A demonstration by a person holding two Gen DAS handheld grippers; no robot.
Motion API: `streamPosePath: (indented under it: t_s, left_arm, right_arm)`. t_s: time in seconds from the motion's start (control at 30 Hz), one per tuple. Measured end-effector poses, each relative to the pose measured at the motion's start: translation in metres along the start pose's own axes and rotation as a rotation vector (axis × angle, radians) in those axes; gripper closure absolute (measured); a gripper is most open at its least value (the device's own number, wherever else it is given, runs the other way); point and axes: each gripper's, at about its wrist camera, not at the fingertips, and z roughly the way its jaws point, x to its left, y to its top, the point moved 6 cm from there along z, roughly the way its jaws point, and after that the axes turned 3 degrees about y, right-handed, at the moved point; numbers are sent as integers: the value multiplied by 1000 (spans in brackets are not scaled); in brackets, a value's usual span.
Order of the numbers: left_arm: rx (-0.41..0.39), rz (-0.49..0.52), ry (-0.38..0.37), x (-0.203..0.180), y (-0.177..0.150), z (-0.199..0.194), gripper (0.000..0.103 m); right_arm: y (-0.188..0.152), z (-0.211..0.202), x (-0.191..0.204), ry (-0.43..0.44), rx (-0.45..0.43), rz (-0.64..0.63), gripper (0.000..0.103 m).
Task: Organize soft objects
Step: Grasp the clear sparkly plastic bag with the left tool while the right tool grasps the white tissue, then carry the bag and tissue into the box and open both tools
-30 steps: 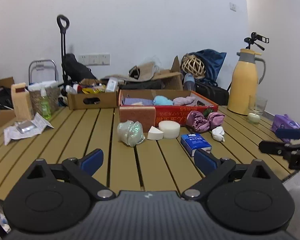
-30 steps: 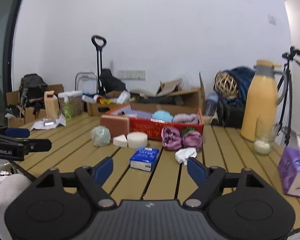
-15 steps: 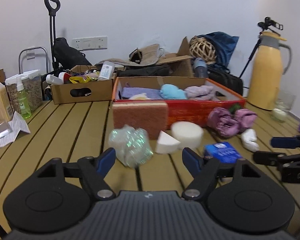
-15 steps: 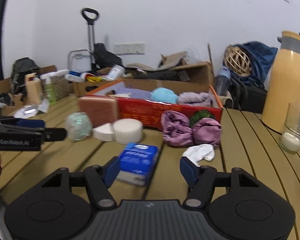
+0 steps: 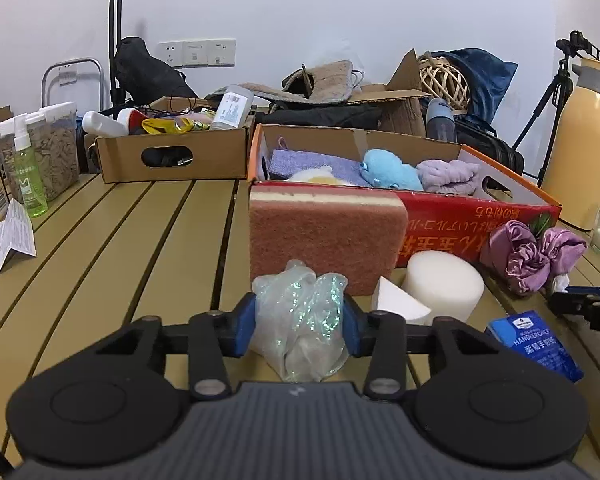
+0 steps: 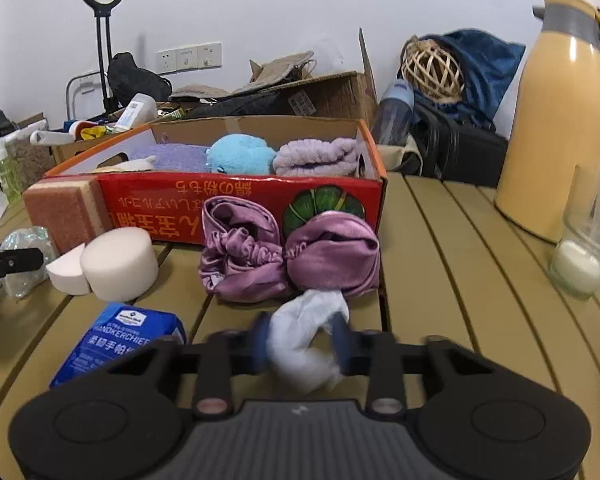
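My left gripper point(image 5: 298, 326) is shut on a crumpled iridescent plastic bag point(image 5: 300, 320) that rests on the slatted table. My right gripper point(image 6: 302, 342) is shut on a crumpled white cloth point(image 6: 306, 338), also on the table. Behind them stands a red cardboard box point(image 5: 476, 220) holding a blue plush point(image 5: 388, 170), a lilac towel point(image 5: 446, 176) and a purple cloth point(image 5: 312, 162). A pink sponge point(image 5: 324, 240) leans on the box front. A white foam cylinder point(image 5: 442, 286), a white foam wedge point(image 5: 396, 304) and purple satin scrunchies point(image 6: 288, 256) lie beside it.
A blue handkerchief pack point(image 6: 120, 338) lies at the front. A brown box of bottles point(image 5: 172, 152) stands at the back left, a yellow jug point(image 6: 556, 120) and a glass candle point(image 6: 580, 266) at the right. Papers and a spray bottle point(image 5: 30, 176) are at the far left.
Both grippers moved forward and down to the table. The left jaws closed around the plastic bag and the right jaws closed around the white cloth.
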Motion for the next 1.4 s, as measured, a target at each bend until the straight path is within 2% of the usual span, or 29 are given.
streamPosePath:
  t_s: [0.13, 0.23, 0.37, 0.5, 0.6, 0.8, 0.93, 1.0, 1.07, 1.13, 1.2, 1.27, 1.33, 1.37, 1.4]
  left_arm:
    - [-19, 24, 38, -2, 0, -11, 63]
    - [-24, -26, 21, -3, -4, -38, 63]
    - [-33, -77, -33, -10, -16, -95, 63]
    - [-92, -44, -73, -25, -17, -138, 62]
    - [-124, -28, -59, -34, -16, -147, 62]
    - [-149, -24, -109, -48, -12, -159, 62]
    - [-200, -6, -161, -53, 19, -150, 62]
    - [-241, 20, -203, -57, 47, -140, 62]
    - [-247, 37, -245, -62, 81, -115, 62]
    - [-188, 31, -261, -65, 113, -70, 61]
    - [-78, 11, -263, -67, 136, -14, 61]
    - [22, -5, -225, -70, 151, 40, 61]
    - [57, 56, -147, -72, 161, 90, 60]
    - [76, 92, -90, -73, 162, 114, 60]
    - [114, 102, -69, -73, 161, 132, 59]
  right_arm:
    - [-1, -1, -1, 38, -7, 22, 87]
    - [-5, -13, 5, 43, -14, 12, 89]
    - [-21, -61, 19, 90, -51, 20, 89]
    - [-42, -117, 32, 150, -77, 46, 89]
    - [-46, -139, 38, 148, -98, 10, 89]
    - [-39, -164, 41, 153, -145, -15, 89]
    - [-19, -166, 39, 220, -164, 16, 89]
    - [4, -165, 39, 255, -195, 3, 89]
    - [36, -160, 39, 243, -237, -52, 89]
    - [69, -142, 37, 239, -256, -92, 89]
    - [104, -104, 31, 252, -219, -103, 88]
    - [132, -53, 24, 257, -145, -91, 88]
    - [152, 4, 14, 245, -46, -77, 88]
    - [160, 35, 7, 204, -5, -79, 88]
    - [166, 57, 4, 159, 25, -95, 88]
